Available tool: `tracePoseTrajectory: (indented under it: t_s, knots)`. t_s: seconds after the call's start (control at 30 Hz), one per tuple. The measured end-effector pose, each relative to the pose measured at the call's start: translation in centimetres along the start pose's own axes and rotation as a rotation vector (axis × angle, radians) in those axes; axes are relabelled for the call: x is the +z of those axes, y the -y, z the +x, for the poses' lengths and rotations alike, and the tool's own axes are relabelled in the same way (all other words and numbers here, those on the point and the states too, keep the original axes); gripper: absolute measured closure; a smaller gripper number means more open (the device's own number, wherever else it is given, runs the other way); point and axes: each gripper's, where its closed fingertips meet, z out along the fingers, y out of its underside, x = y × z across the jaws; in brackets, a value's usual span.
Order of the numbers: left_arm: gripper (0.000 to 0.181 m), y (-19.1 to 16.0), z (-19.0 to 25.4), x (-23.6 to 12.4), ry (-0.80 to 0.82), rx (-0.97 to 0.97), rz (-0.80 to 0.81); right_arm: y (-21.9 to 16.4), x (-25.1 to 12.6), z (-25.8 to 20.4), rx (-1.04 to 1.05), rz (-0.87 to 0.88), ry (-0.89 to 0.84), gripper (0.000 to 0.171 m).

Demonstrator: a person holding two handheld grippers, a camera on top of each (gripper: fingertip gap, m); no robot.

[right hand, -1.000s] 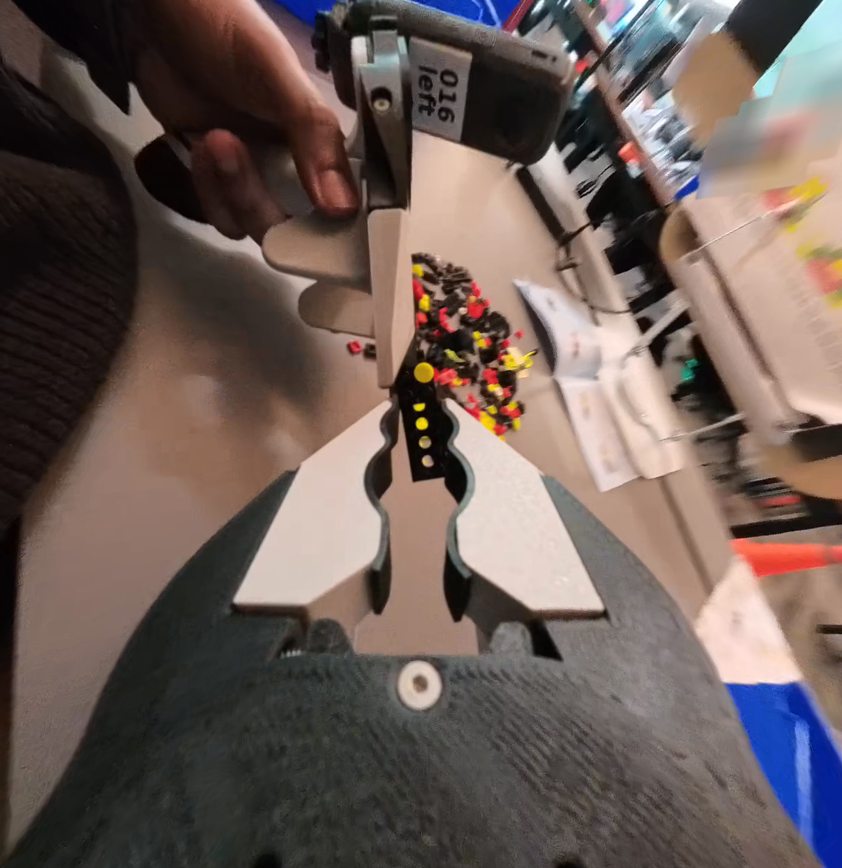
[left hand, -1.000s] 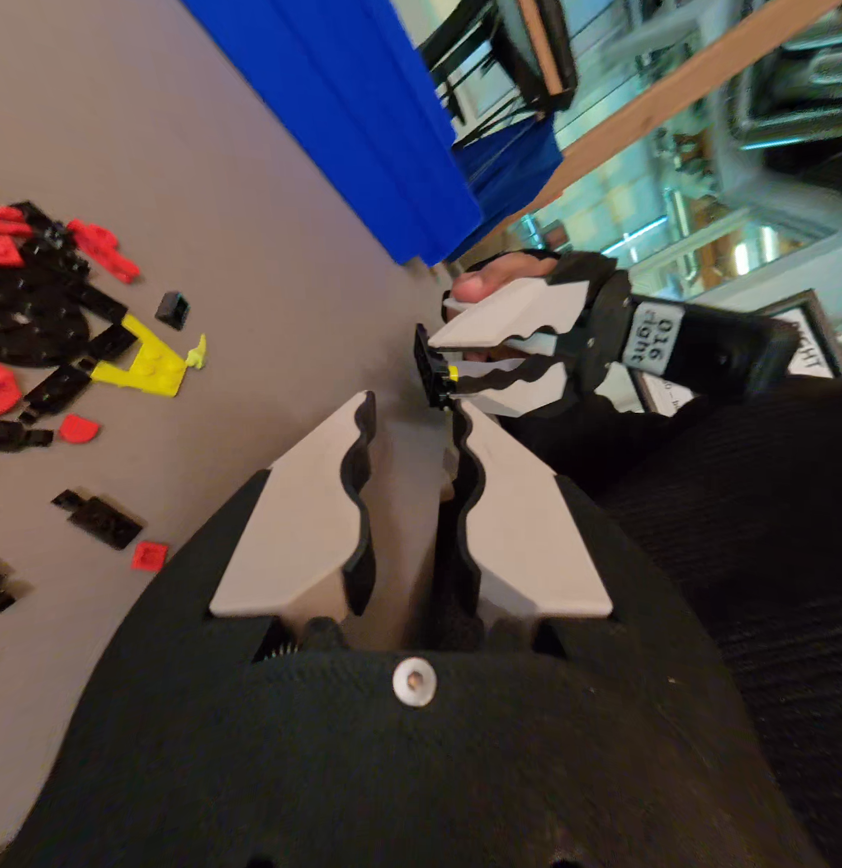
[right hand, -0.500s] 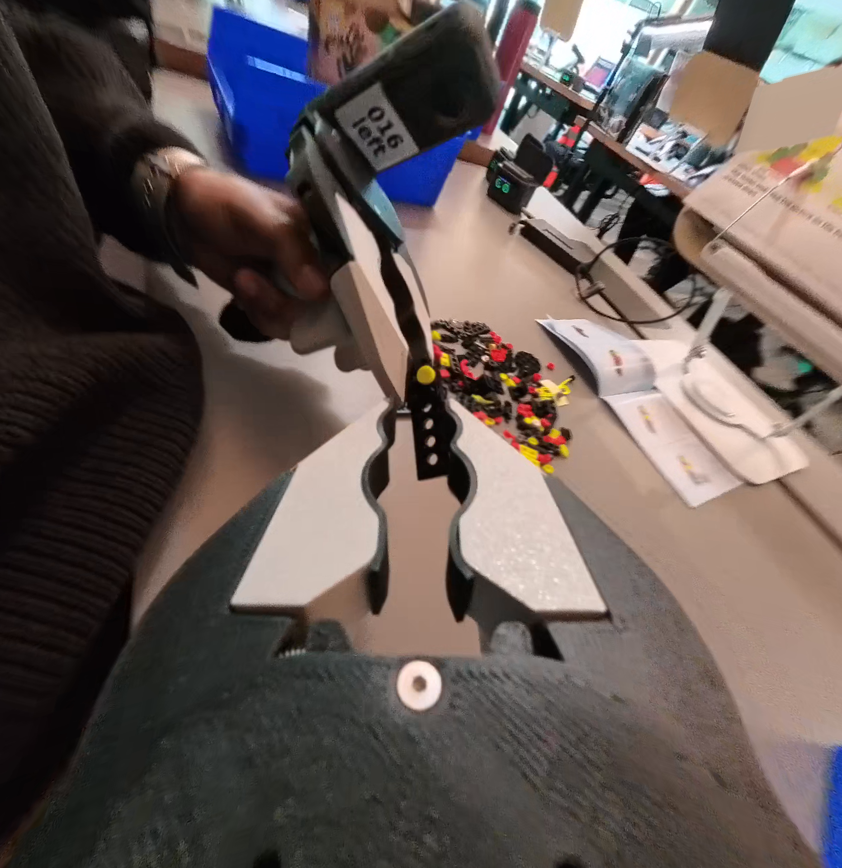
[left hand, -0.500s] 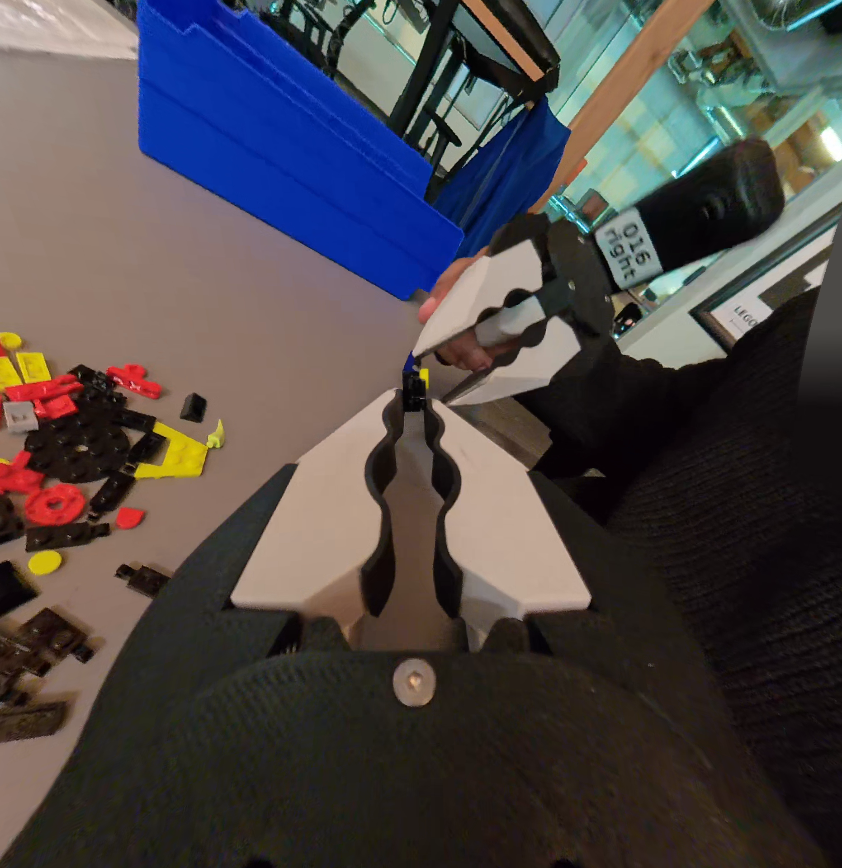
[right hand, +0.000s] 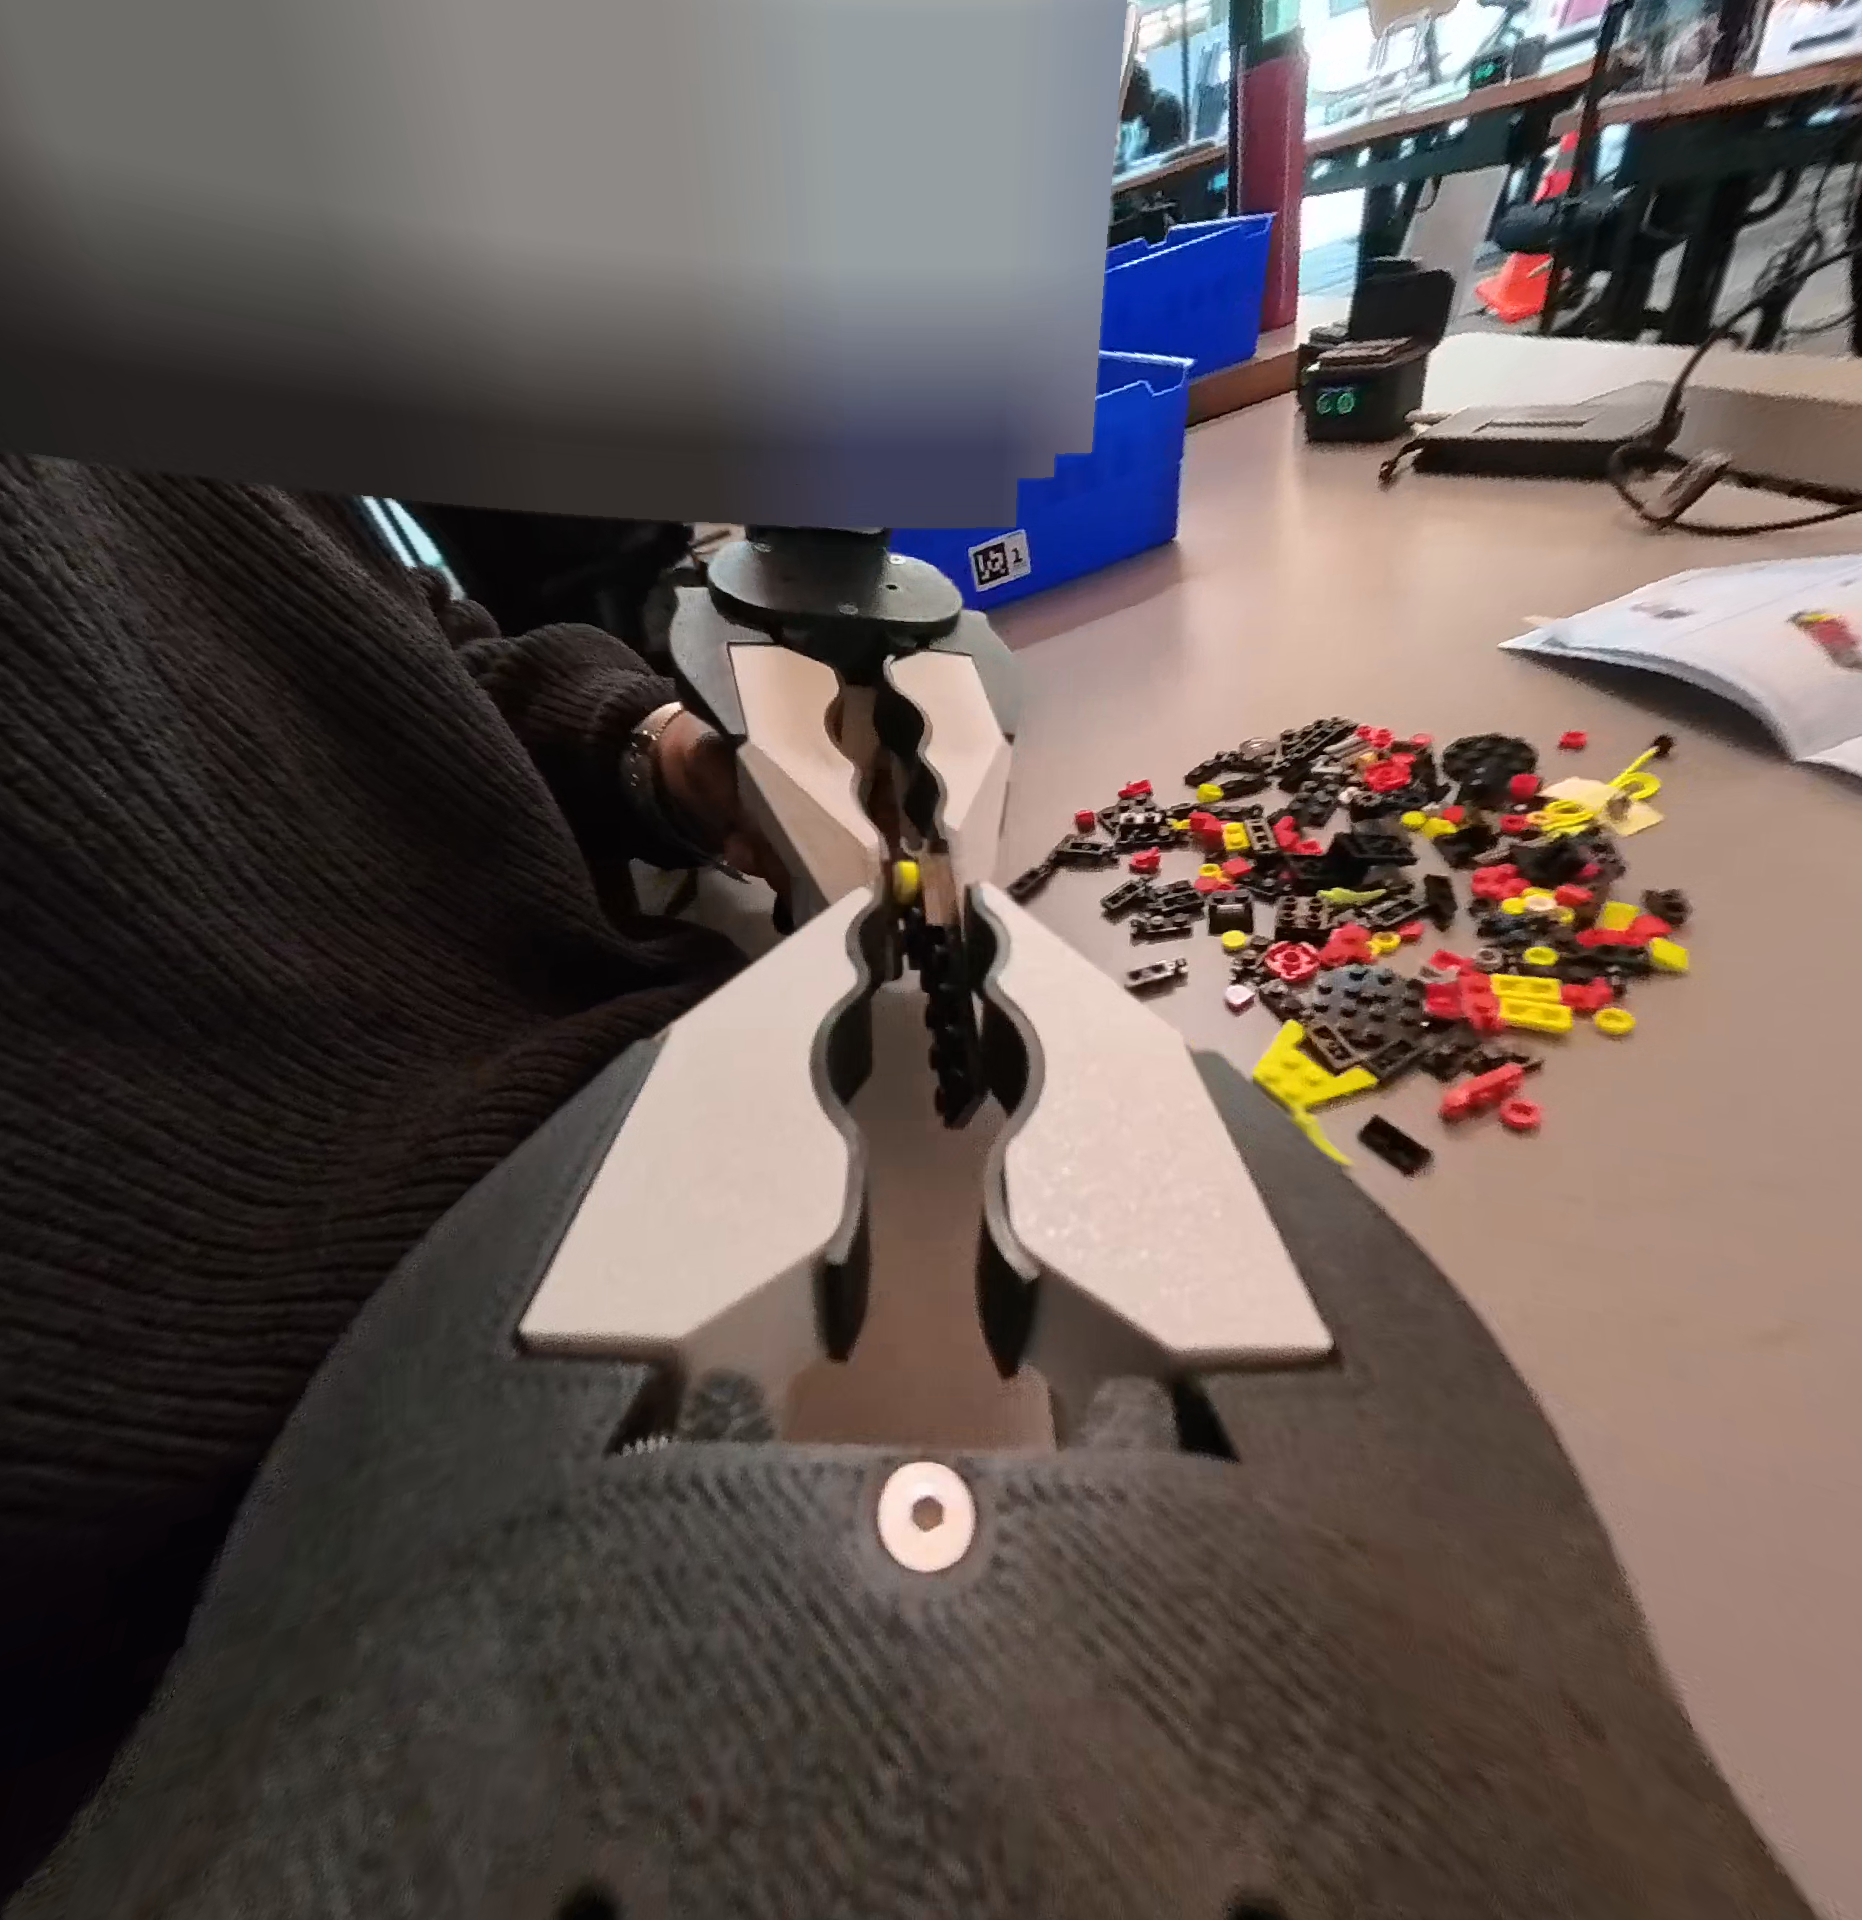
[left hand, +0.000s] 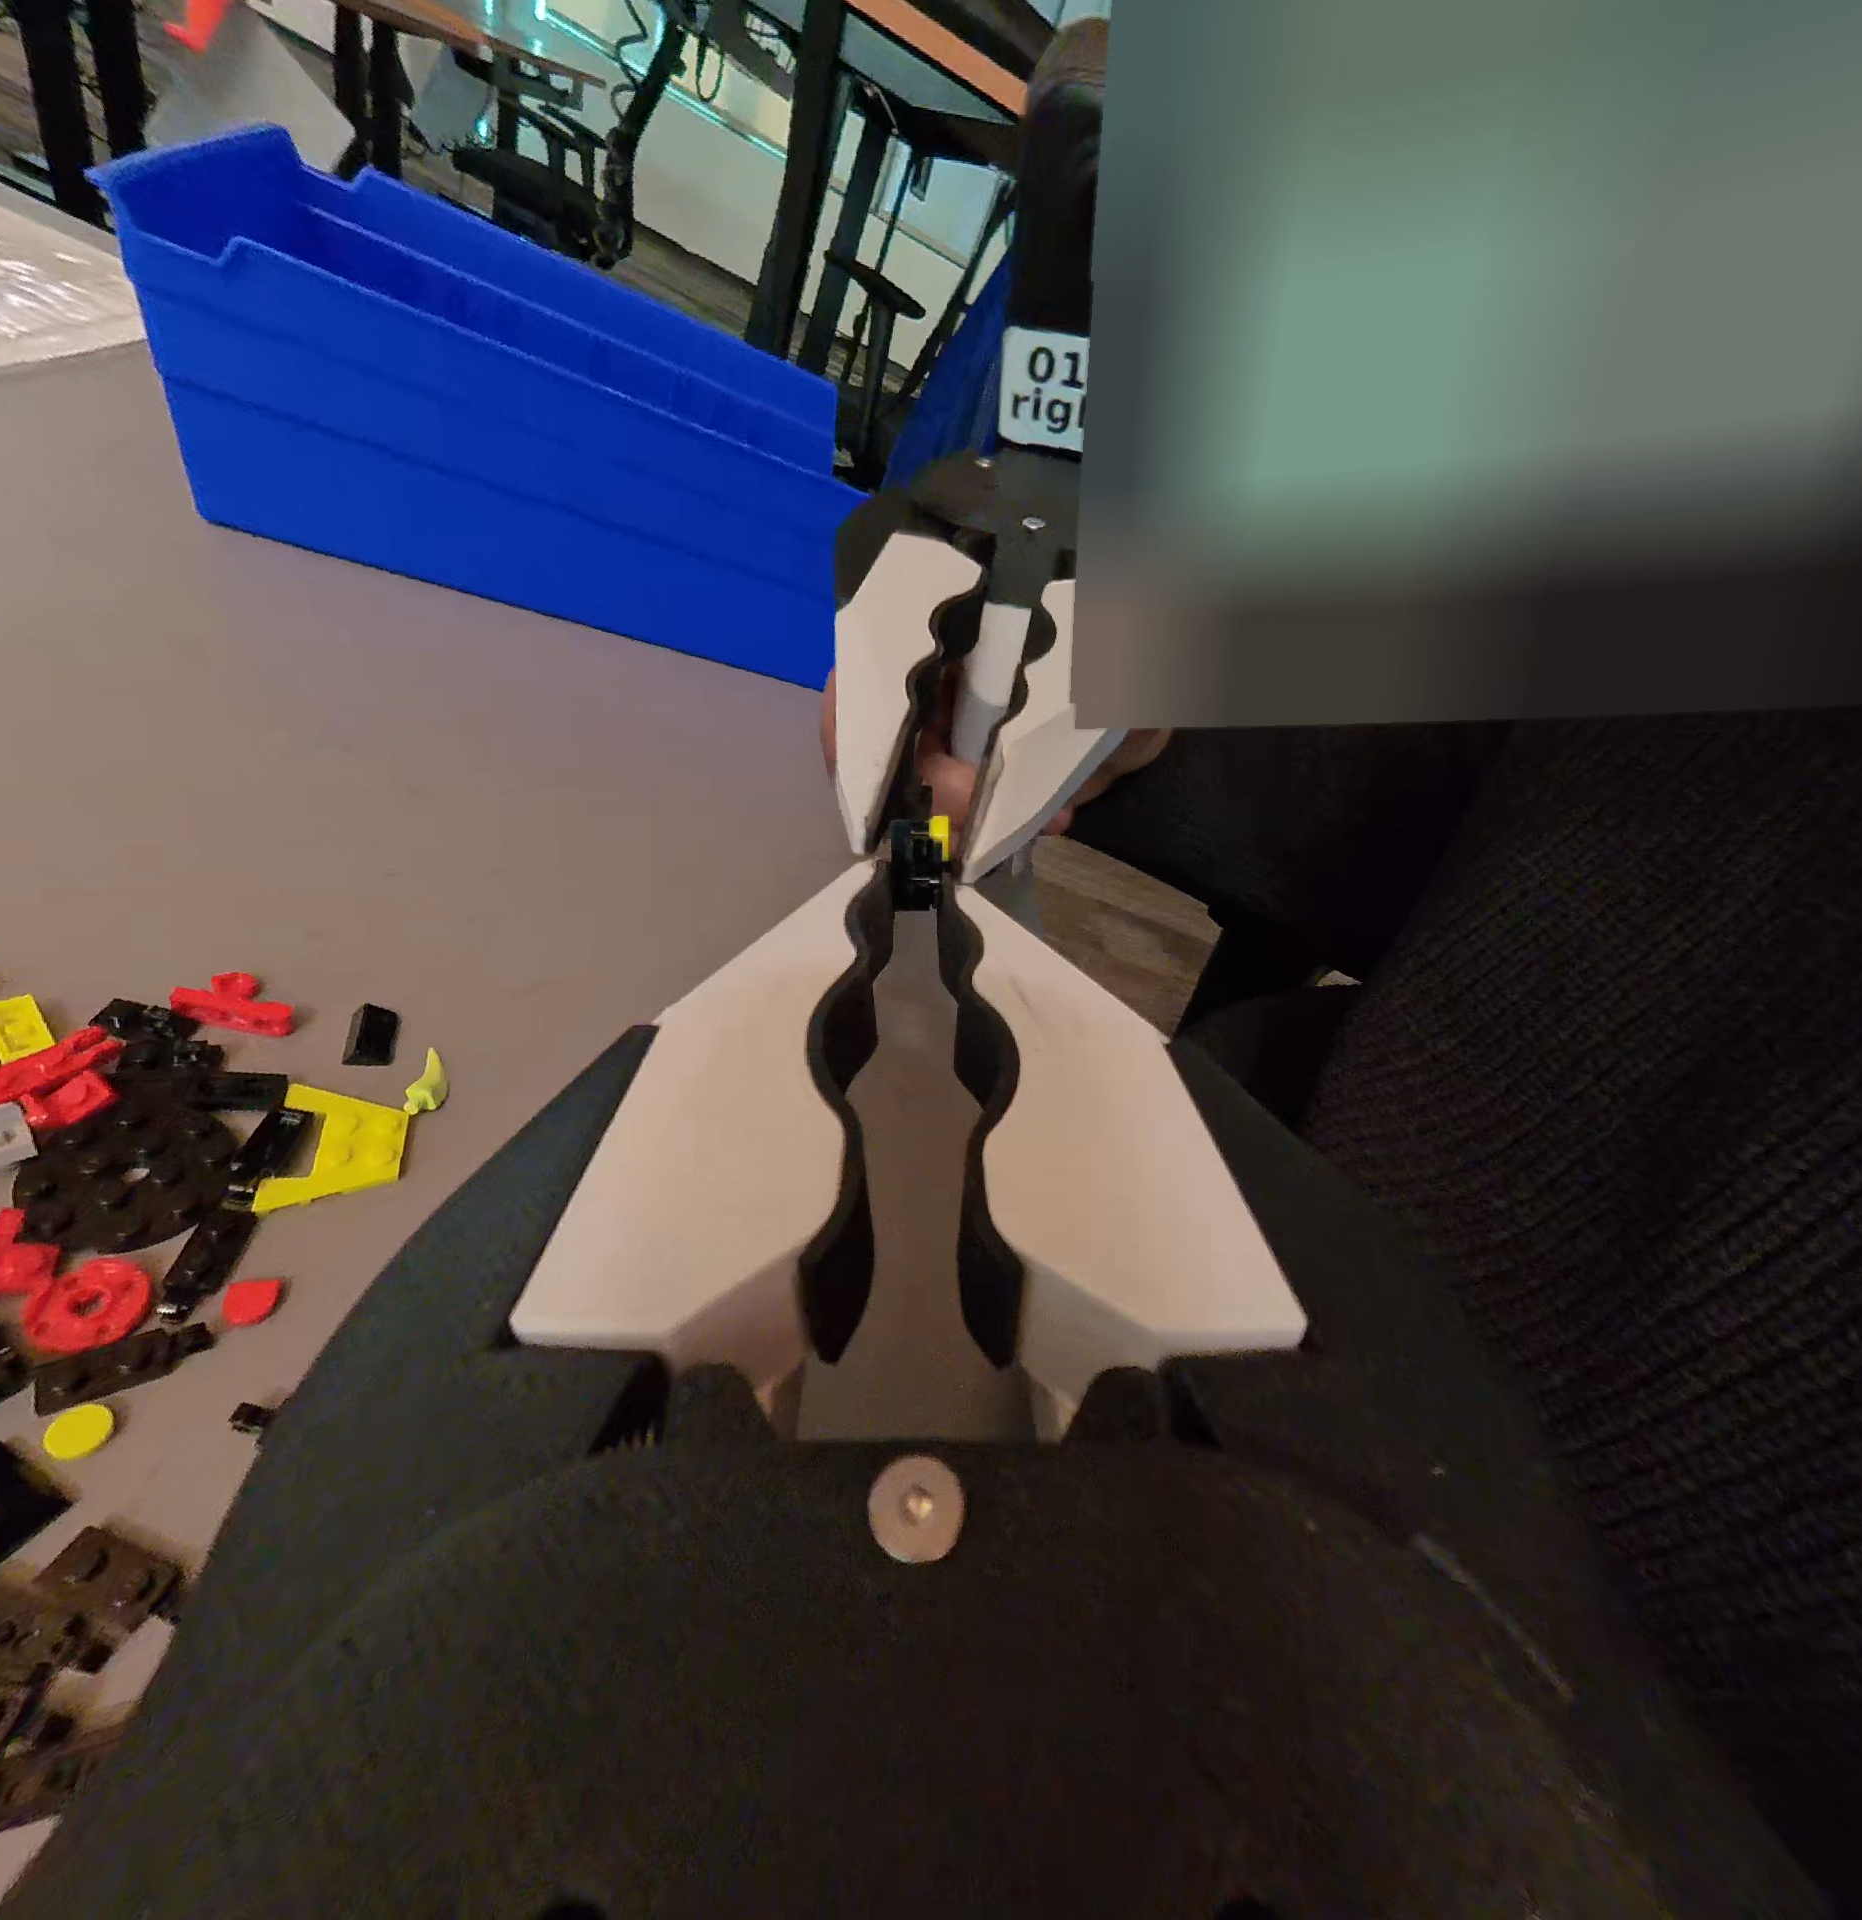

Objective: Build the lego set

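A long black lego plate [right hand: 948,1023] with a yellow round stud [right hand: 904,878] at its far end is held in the air between the two grippers, which face each other tip to tip. My right gripper [right hand: 922,906] is shut on the plate along its length. My left gripper [left hand: 911,885] is shut on the plate's end [left hand: 914,868], next to the stud [left hand: 939,831]. The right gripper [left hand: 919,847] shows from above in the left wrist view, and the left gripper [right hand: 911,875] shows opposite in the right wrist view.
A pile of loose black, red and yellow pieces [right hand: 1426,914] lies on the grey table [left hand: 491,779]; it also shows at the left of the left wrist view [left hand: 127,1174]. Blue bins [left hand: 491,436] stand behind. An open instruction booklet [right hand: 1737,644] lies at the far right. A dark sweater sleeve [right hand: 231,831] is close by. Less than 4 cm separates the two grippers' tips.
My left gripper was open beside the plate and has shut on its end. Both grippers have swung round with the plate and now face each other tip to tip.
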Motion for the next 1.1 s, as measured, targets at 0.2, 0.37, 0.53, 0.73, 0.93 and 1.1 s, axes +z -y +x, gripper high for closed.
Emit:
tracePoseTrajectory:
  t_s: [0.2,0.37,0.53,0.73,0.93,1.1]
  knots:
    - [0.176,-0.3,0.1,0.2,0.013,0.04,-0.021,-0.2,0.0,-0.2,0.066,-0.004,0.047,0.161]
    - [0.176,-0.5,0.1,0.3,0.015,0.044,-0.032,-0.3,-0.1,-0.3,0.109,-0.029,0.07,0.163]
    - [0.175,-0.7,-0.1,0.2,0.031,0.057,-0.046,-0.6,0.1,-0.2,0.126,-0.06,0.059,0.163]
    - [0.176,-0.9,-1.2,0.2,0.062,-0.052,-0.044,-0.6,-0.4,1.2,0.098,-0.027,0.006,0.131]
    - [0.176,-1.6,-4.4,-0.7,0.033,-0.517,0.023,-2.3,-0.5,3.0,-0.42,-0.215,-0.267,0.133]
    - [0.176,-2.2,-4.2,-0.4,0.011,-0.578,0.002,-4.0,0.5,3.7,-0.641,-0.371,-0.381,0.141]
